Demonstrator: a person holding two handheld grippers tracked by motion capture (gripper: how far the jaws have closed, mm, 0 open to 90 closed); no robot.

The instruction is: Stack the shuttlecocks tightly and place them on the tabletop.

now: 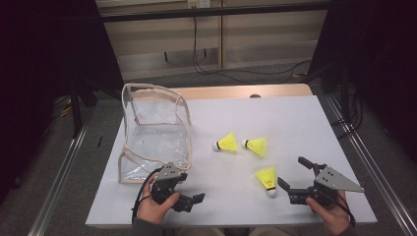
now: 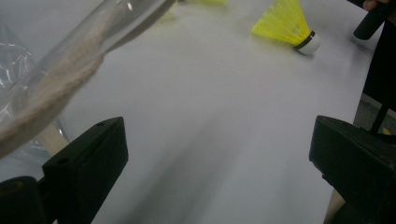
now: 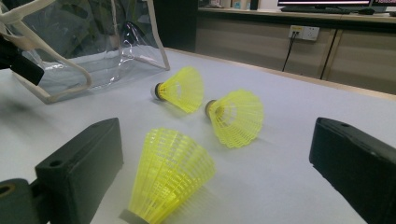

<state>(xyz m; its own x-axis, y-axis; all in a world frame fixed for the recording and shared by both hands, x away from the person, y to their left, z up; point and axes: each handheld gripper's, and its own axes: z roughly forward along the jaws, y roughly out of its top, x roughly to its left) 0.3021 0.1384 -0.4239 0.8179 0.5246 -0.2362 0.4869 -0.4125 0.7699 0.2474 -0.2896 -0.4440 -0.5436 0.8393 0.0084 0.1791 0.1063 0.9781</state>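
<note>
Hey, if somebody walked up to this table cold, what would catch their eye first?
Probably the three bright yellow shuttlecocks on the white table: two side by side mid-table, and the nearest shuttlecock lying just ahead of the right gripper, whose jaws stand open. Next, the clear bag with cream edging at the table's left, with the left gripper open beside it.

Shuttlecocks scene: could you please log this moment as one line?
right gripper: open, at nearest shuttlecock | left gripper: open, beside clear bag | nothing held
</note>
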